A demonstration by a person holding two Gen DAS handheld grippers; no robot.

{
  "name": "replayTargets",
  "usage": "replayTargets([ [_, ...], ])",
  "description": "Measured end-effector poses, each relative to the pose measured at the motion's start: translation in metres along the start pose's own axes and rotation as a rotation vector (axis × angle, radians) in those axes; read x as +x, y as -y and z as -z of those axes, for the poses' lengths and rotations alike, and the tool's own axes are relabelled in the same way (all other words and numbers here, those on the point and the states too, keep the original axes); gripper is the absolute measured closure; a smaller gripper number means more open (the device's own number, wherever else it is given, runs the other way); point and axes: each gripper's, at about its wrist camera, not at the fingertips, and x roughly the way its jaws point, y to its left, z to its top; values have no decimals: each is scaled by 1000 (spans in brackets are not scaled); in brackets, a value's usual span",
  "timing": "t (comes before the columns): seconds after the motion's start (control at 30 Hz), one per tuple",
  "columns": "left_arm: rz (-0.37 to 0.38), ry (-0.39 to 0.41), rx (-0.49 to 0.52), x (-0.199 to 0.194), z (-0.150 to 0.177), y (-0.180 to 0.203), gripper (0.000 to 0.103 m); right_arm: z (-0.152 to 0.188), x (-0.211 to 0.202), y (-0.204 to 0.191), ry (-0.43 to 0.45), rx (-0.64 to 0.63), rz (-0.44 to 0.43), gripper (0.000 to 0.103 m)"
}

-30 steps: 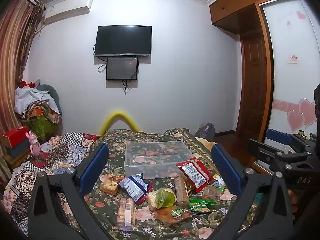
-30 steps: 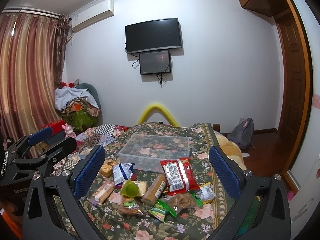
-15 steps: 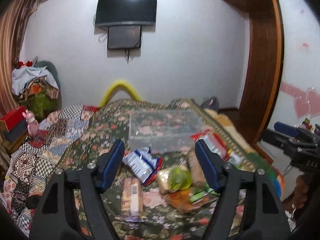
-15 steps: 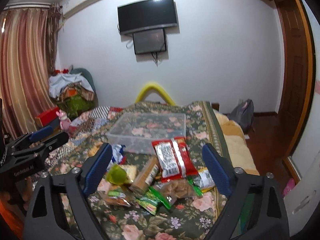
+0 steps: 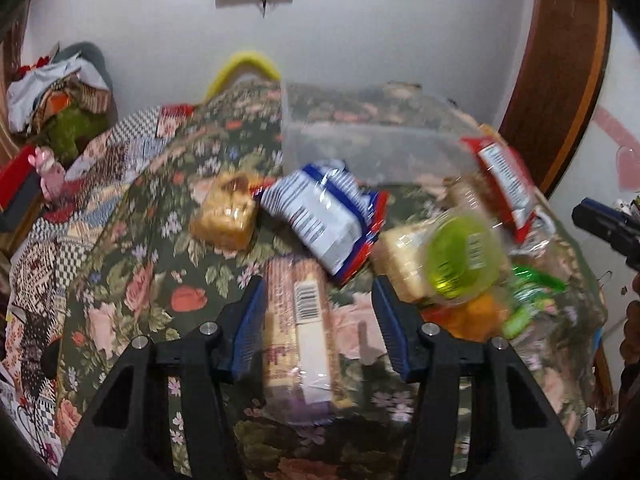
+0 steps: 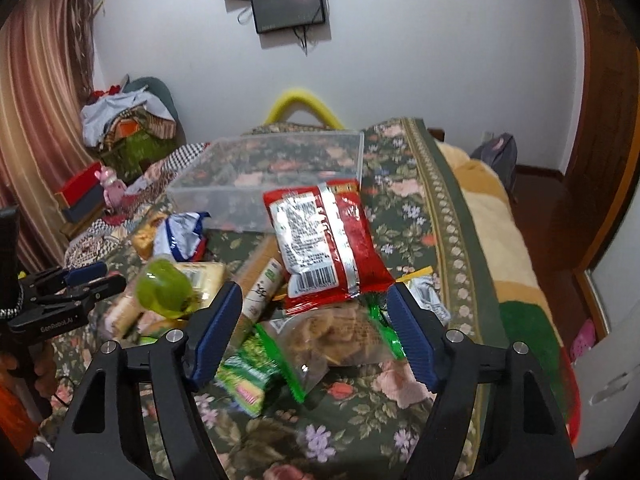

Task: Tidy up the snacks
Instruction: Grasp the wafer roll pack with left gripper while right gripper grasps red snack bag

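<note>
Blue-padded left gripper (image 5: 318, 320) open astride biscuit pack (image 5: 300, 332).

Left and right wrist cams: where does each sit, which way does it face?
Left wrist: on the left claw, angled down at the bed; open blue pads flank a long clear-wrapped biscuit pack; right claw at right edge.
Right wrist: on the right claw, open over a clear bag of brown snacks; left claw at left.
Shared: empty clear plastic bin, red foil packet, green jelly cup.
</note>
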Motion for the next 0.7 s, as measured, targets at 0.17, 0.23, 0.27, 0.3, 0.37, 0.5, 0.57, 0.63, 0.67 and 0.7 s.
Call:
replayTargets([
  [0.17,-22,-56,-9,25,7,-11,49,-12,23,8,-28,-29,-1,31],
  [0.23,-17,-79,-19,36,10,-12,50,-17,32,10,-30,-27,-16,31],
  [0.27,-13,-86,-24,41,13,-12,54,-20,37,12,-35,-24,-22,31],
  [0.3,-8,-93,-30,45,14,-13,56,-22,43,14,-38,-25,-26,31],
  [0.37,-6,-71,-35,46,15,-15,57,-26,52,15,-48,-26,-31,31],
  [0.5,8,-52,-39,50,15,-15,57,-30,69,15,-86,-10,-58,29],
  [0.57,1,-50,-30,49,15,-17,58,-30,73,14,-98,-4,-79,29],
  [0.63,-1,-51,-31,49,14,-16,58,-28,77,12,-113,-9,-89,29],
  [0.67,-4,-51,-29,49,13,-16,58,-29,80,12,-123,-12,-92,28],
  [0.7,-10,-51,-25,47,13,-17,58,-29,83,9,-132,-17,-97,27],
])
